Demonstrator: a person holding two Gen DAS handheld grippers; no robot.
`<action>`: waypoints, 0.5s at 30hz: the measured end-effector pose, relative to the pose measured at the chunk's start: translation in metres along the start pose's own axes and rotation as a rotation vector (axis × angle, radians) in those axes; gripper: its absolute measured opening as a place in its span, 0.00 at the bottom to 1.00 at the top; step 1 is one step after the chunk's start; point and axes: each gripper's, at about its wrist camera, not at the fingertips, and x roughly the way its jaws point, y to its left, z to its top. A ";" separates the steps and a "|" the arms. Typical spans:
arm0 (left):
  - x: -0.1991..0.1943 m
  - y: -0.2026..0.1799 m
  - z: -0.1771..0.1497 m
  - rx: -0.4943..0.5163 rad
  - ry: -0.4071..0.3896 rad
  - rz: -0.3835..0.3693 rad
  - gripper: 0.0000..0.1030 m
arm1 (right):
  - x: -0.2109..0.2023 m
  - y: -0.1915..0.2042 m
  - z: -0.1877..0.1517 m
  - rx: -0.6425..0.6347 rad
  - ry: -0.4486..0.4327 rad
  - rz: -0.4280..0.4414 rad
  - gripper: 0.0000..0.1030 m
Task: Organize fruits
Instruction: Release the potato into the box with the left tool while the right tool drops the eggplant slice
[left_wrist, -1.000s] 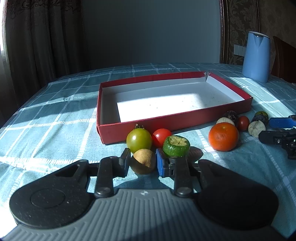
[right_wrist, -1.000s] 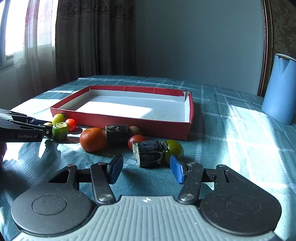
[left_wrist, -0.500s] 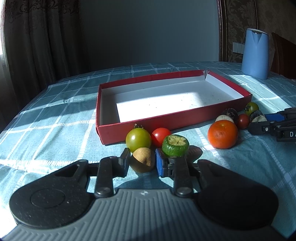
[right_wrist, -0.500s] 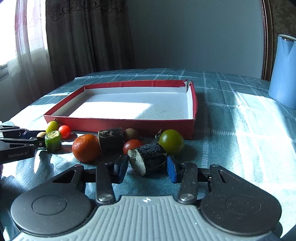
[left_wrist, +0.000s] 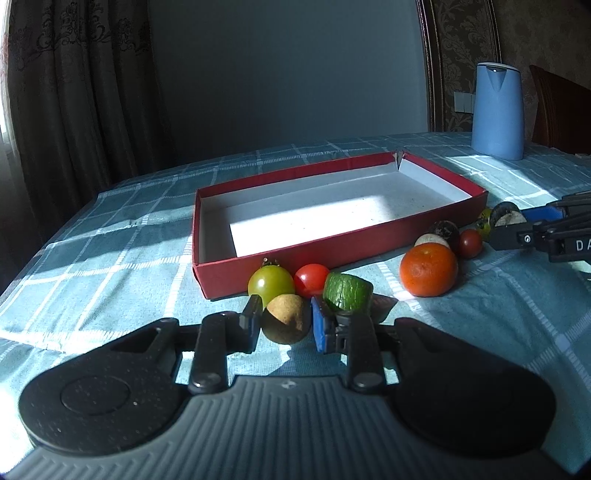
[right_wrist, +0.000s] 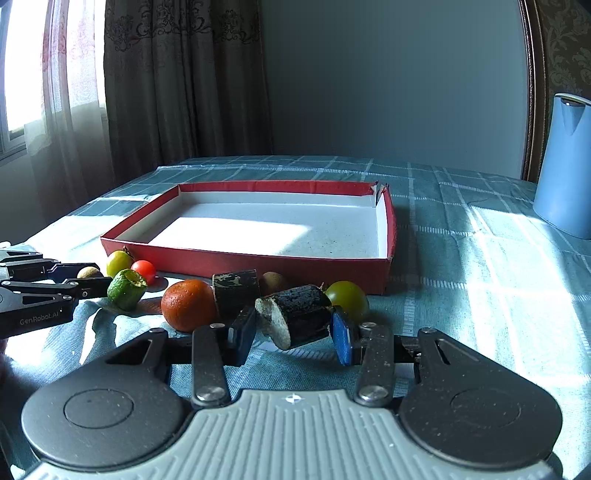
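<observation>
My left gripper (left_wrist: 286, 325) is shut on a small brown round fruit (left_wrist: 284, 323) just above the checked cloth, in front of the red tray (left_wrist: 332, 251). A green tomato (left_wrist: 271, 282), a red cherry tomato (left_wrist: 311, 278) and a tilted green cut piece (left_wrist: 347, 291) lie right behind it. In the right wrist view, my right gripper (right_wrist: 291, 336) is shut on a dark-skinned cut chunk (right_wrist: 295, 317) with a pale face, tilted. An orange (right_wrist: 188, 304), another dark chunk (right_wrist: 236, 291) and a green tomato (right_wrist: 347, 299) lie close by. The tray (right_wrist: 258, 262) holds nothing.
A blue kettle (left_wrist: 496, 110) stands at the far right of the table, also the kettle (right_wrist: 565, 184) in the right wrist view. Curtains hang behind on the left. The left gripper (right_wrist: 90, 277) reaches in from the left edge there.
The right gripper's jaws have closed from wide apart onto the dark chunk, which now sits tilted between them. The left gripper keeps its hold on the brown fruit; the green piece beside it has tipped.
</observation>
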 end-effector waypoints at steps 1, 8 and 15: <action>0.000 0.000 0.004 -0.004 0.000 -0.010 0.25 | -0.002 0.001 0.004 -0.013 -0.015 -0.003 0.41; 0.010 -0.002 0.042 -0.012 -0.045 -0.058 0.25 | 0.018 -0.002 0.041 -0.031 -0.087 -0.070 0.41; 0.070 0.006 0.075 -0.070 0.030 0.003 0.25 | 0.091 -0.018 0.075 -0.013 -0.029 -0.166 0.41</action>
